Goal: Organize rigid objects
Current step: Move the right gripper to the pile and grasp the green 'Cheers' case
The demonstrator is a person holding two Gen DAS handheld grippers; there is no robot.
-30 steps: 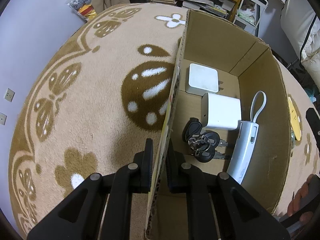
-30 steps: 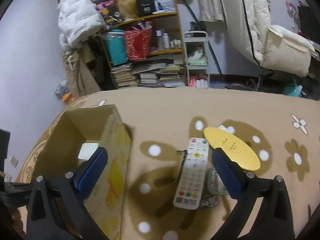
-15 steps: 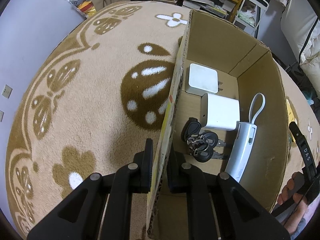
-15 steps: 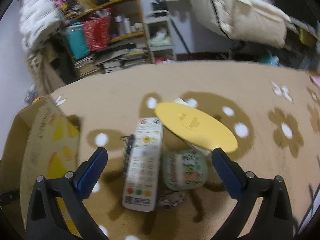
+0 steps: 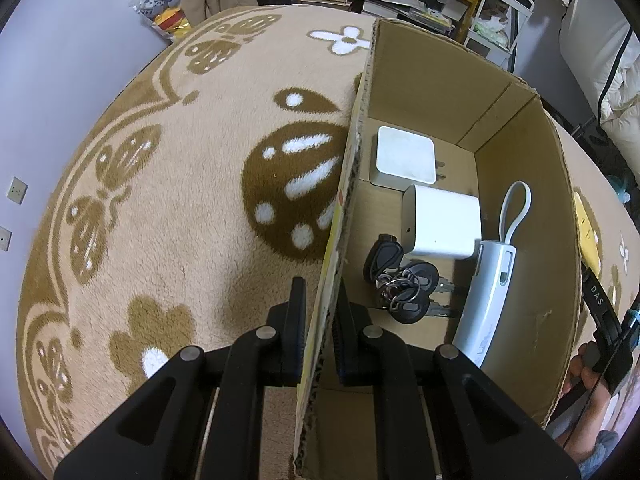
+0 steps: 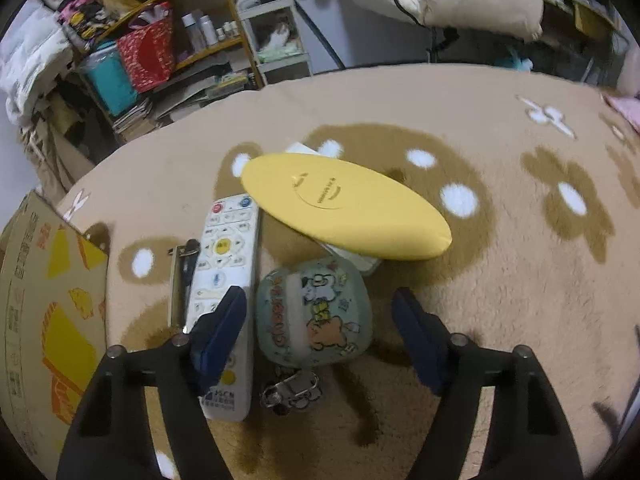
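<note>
1. Left gripper [image 5: 318, 320]: jaws clamped on the near side wall of the cardboard box [image 5: 520, 184], one finger outside, one inside.
2. Right gripper [image 6: 320, 324]: jaws apart and closing, the round cartoon-print pouch [image 6: 314, 312] between them; pads not pressing on it. The left finger [image 6: 218, 332] overlaps the lower part of the white remote [image 6: 226, 280].
3. Everything lies on a tan carpet [image 6: 500, 280] with brown flower and ladybird patterns.
4. In the box: a flat white square adapter [image 5: 404, 156] toward the far end, a white charger block [image 5: 440, 226] just nearer, a bunch of black keys [image 5: 400, 280] touching the block's near edge, a pale blue stick-shaped device with a loop strap [image 5: 490, 292] leaning along the right wall.
5. Beside the pouch: the remote just to its left, nearly touching. A slim metal clip-like item [image 6: 180, 276] lies left of the remote, toward the box. A key ring [image 6: 290, 392] sits at the pouch's near edge.
6. A yellow oval item [image 6: 340, 204] lies beyond the pouch, tilted, resting on a white object [image 6: 352, 256] whose form is mostly hidden; it overlaps the remote's far right corner.
7. The box's printed outer wall [image 6: 52, 300] stands at the left of the right wrist view, apart from the remote.
8. A person's fingers [image 5: 588, 364] show at the right edge of the left wrist view.
9. Cluttered shelves [image 6: 168, 40] stand past the far carpet edge.
</note>
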